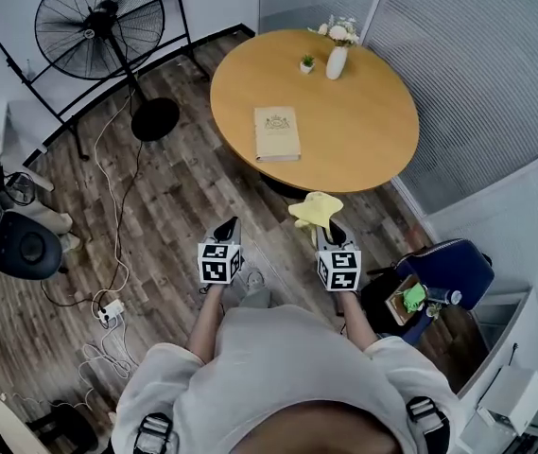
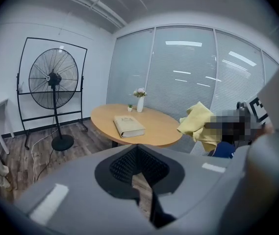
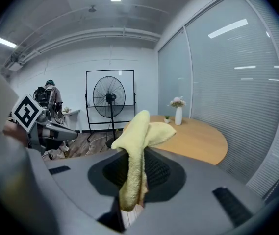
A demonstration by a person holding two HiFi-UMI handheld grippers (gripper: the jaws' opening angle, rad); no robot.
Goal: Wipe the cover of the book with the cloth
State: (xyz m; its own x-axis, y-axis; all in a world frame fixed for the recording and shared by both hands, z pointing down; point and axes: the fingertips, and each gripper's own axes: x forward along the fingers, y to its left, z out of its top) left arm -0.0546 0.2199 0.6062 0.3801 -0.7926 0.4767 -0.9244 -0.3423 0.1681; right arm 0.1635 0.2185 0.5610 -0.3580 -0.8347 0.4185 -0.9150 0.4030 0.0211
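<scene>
I am clamping the yellow cloth (image 1: 316,208) in my right gripper (image 1: 333,235), with my left gripper (image 1: 226,227) closed and empty; the book (image 1: 277,132) near the round table's (image 1: 363,130) edge is evidently awaiting its wiping.

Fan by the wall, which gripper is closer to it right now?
Left. The left gripper hangs over the floor, on the same side as the fan; the right gripper, holding the cloth, is farther off by the table.

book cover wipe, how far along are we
Done: the cloth is clamped in the right gripper. In hand: it and the shut, empty left gripper hang over the floor, short of the table. Left: the whole wipe; the book lies closed on the table, with the cloth nowhere near it.
</scene>
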